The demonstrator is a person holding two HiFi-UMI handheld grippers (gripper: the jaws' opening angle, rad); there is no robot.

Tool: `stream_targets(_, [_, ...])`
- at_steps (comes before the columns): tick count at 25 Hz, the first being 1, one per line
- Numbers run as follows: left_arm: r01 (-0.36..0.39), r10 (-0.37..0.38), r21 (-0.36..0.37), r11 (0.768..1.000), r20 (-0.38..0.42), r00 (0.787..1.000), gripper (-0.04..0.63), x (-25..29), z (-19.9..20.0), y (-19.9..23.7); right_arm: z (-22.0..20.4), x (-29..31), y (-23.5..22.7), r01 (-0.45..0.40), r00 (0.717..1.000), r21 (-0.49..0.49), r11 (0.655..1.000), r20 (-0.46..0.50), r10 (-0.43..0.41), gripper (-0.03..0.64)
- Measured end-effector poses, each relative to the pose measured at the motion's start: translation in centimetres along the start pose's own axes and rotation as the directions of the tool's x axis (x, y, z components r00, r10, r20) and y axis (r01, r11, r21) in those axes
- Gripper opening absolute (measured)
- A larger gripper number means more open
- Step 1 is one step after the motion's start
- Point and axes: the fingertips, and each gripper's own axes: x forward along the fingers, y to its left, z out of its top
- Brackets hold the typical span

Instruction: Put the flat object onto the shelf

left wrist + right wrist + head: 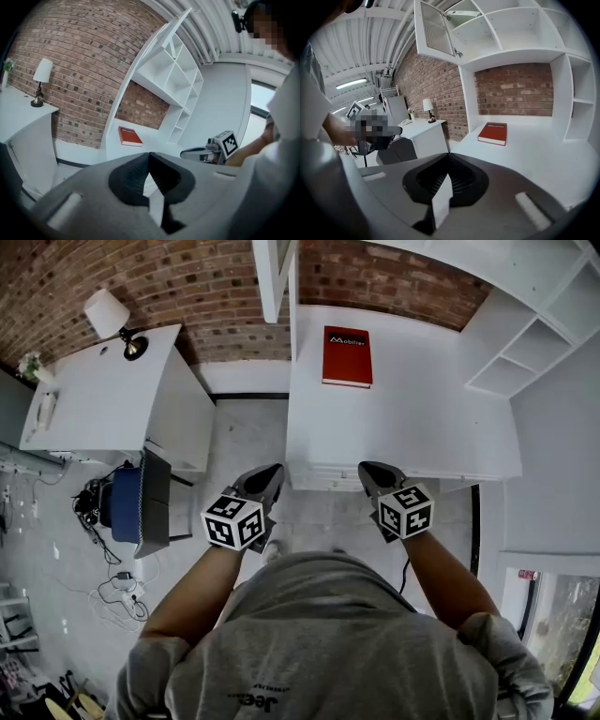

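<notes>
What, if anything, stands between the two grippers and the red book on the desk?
Nothing visible. Only bare white desk lies between the left gripper, the right gripper and the red book, which lies flat near the brick wall. Both grippers are shut, empty.

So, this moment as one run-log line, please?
red book: flat on white desk | left gripper: shut, empty | right gripper: shut, empty

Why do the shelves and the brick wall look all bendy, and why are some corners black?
Left gripper view: a wide lens bows the shelves and brick wall, and darkens the corners. Right gripper view: same bending; the red book looks sharp, the close right tongs blurry. Head view: the white desk curves too.
</notes>
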Motion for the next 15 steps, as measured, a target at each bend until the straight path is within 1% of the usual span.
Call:
stream_targets(7, [0.003,-0.003,0.012,1.0,0.012,1.0,-0.002,0.1,0.9,-0.4,1.3,-0.4,-0.4,0.007,1.0,-0.009,1.0,0.021,-0.007,0.009])
stream_targets(11, [0.003,-0.003,0.024,1.0,0.016,1.0,-0.002,0.1,1.1,-0.7,1.5,-0.6,-0.5,0.006,1.0,-0.02,1.0,0.022,-0.006,0.008])
stream_targets(15, [0.001,-0.002,0.02,1.0,0.025,1.0,-0.002,-0.1,1.3,-0.7,1.5,-0.7,-0.5,0.006,1.0,-0.025,1.0,0.021,-0.005,0.008])
